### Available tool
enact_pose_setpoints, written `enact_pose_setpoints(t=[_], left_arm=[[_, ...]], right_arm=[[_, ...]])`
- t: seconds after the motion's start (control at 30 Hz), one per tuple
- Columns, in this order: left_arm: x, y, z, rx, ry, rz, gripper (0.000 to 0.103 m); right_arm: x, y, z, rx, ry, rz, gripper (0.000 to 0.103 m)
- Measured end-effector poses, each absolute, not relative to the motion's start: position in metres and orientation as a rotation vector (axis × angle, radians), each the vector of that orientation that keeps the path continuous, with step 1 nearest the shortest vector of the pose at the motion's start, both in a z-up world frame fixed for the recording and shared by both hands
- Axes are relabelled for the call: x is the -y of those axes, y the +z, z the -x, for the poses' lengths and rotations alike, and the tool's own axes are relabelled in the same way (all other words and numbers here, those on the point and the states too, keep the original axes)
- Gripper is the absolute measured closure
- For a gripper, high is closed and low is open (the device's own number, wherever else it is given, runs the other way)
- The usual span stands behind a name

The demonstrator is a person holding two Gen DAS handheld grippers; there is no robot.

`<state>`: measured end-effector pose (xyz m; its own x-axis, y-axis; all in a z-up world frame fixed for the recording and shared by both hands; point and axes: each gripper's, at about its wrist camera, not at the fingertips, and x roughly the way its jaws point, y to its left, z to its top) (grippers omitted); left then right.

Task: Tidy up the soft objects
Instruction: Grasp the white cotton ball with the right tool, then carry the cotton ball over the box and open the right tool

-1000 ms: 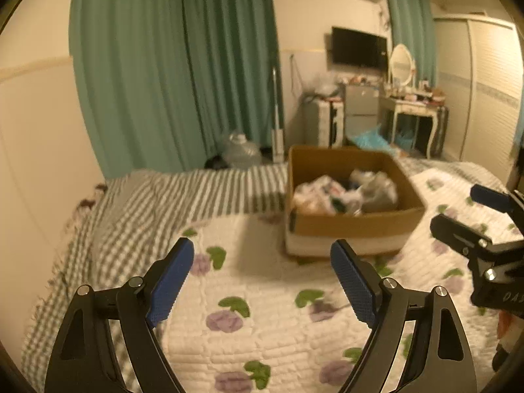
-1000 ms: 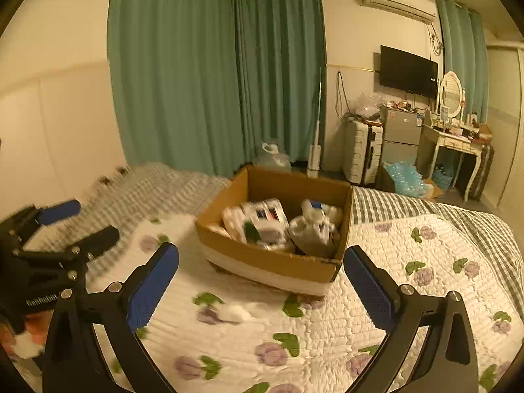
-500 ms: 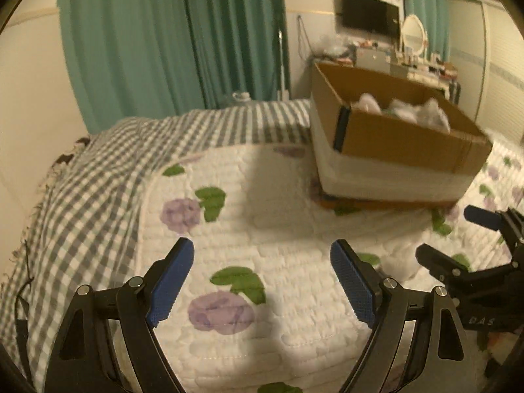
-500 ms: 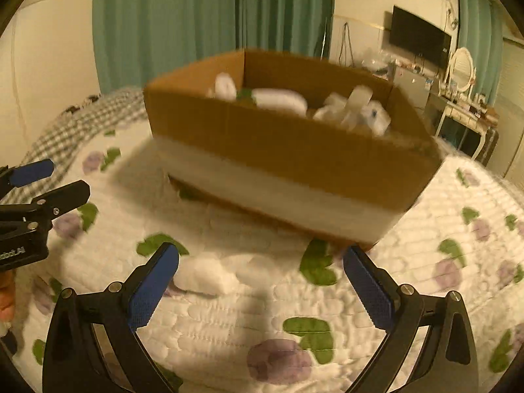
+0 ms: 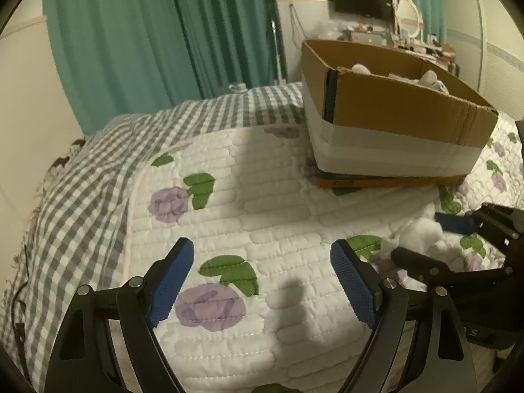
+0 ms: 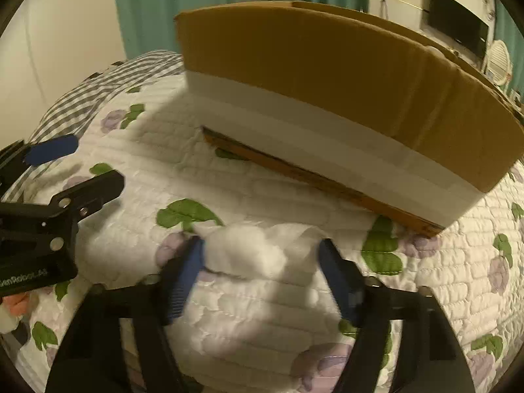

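A white cotton wad lies on the flowered quilt in front of a cardboard box. My right gripper is open, low over the quilt, with the wad between its blue fingers; the left pad touches it. The wad and the right gripper also show in the left wrist view at right. My left gripper is open and empty above the quilt. The box holds several white soft items.
A grey checked blanket lies under the quilt at the left. Green curtains hang behind the bed. A TV and a dressing table stand at the back right.
Both grippers have dropped toward the quilt. The right one has moved forward around the cotton wad and its fingers have narrowed toward it.
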<state>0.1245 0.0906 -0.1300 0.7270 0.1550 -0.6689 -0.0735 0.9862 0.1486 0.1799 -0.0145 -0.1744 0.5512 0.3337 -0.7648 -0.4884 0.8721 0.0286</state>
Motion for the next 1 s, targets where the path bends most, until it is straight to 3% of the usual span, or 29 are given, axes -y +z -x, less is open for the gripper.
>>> enact_pose_setpoints(t=[0.03, 0.13, 0.4, 0.8, 1.0], left_arm=[[-0.091, -0.13, -0.124, -0.747, 0.126, -0.112, 0.016], [-0.092, -0.13, -0.122, -0.746, 0.127, -0.101, 0.016], [-0.095, -0.105, -0.098, -0.708, 0.143, -0.043, 0.016], [-0.067, 0.025, -0.088, -0.487, 0.069, -0.009, 0.016], [-0.06, 0.05, -0.136, -0.477, 0.071, 0.015, 0.016]], right_arm=[[0.013, -0.174, -0.178, -0.855, 0.499, 0.2, 0.055], [0.01, -0.172, -0.173, -0.847, 0.514, 0.207, 0.061], [0.017, -0.144, -0.159, -0.814, 0.528, 0.165, 0.062], [0.061, 0.015, -0.142, -0.581, 0.458, 0.151, 0.062], [0.07, 0.072, -0.182, -0.531, 0.448, 0.158, 0.062]])
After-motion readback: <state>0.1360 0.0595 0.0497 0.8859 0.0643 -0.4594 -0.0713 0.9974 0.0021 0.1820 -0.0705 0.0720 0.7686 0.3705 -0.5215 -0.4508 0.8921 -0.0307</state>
